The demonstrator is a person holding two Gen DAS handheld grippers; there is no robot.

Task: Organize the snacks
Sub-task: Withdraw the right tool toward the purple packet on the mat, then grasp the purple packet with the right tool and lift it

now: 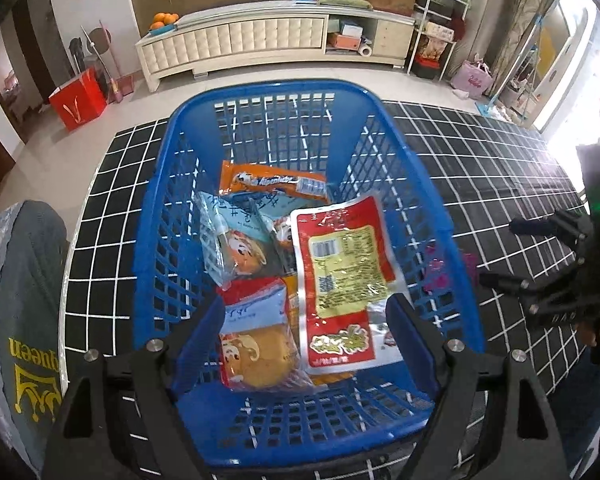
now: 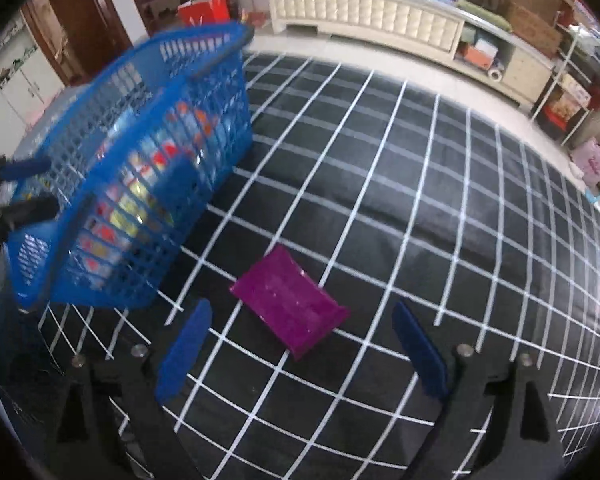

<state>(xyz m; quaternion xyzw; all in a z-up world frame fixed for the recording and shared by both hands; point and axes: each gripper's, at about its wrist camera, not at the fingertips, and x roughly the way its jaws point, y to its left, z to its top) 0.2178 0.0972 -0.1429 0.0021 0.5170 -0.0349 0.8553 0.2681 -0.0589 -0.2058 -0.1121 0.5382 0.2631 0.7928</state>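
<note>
A blue plastic basket stands on the desk, which is covered by a black cloth with a white grid. The basket holds several snack packets. An orange packet lies against the far wall. A light-blue packet with a cartoon figure lies below it, toward the basket's left wall. A red packet with a yellow label lies along the right wall, tilted, its upper end raised against the mesh. A clear packet holding a round cake lies at the near wall.

The left gripper points down into the basket from the near side. Its fingers are spread wide, with the cake packet and the lower end of the red packet between them. The pads do not press on either packet.

A purple packet lies flat on the cloth, outside the basket, just beside the basket's right wall and apart from it.

The right gripper hangs over the cloth, pointing down at the purple packet. Its fingers are spread wide. The near end of the purple packet lies between the fingertips, untouched by them. In the left wrist view the right gripper appears at the right edge, above the cloth.

A folded grey garment with yellow lettering lies at the left edge of the desk.
</note>
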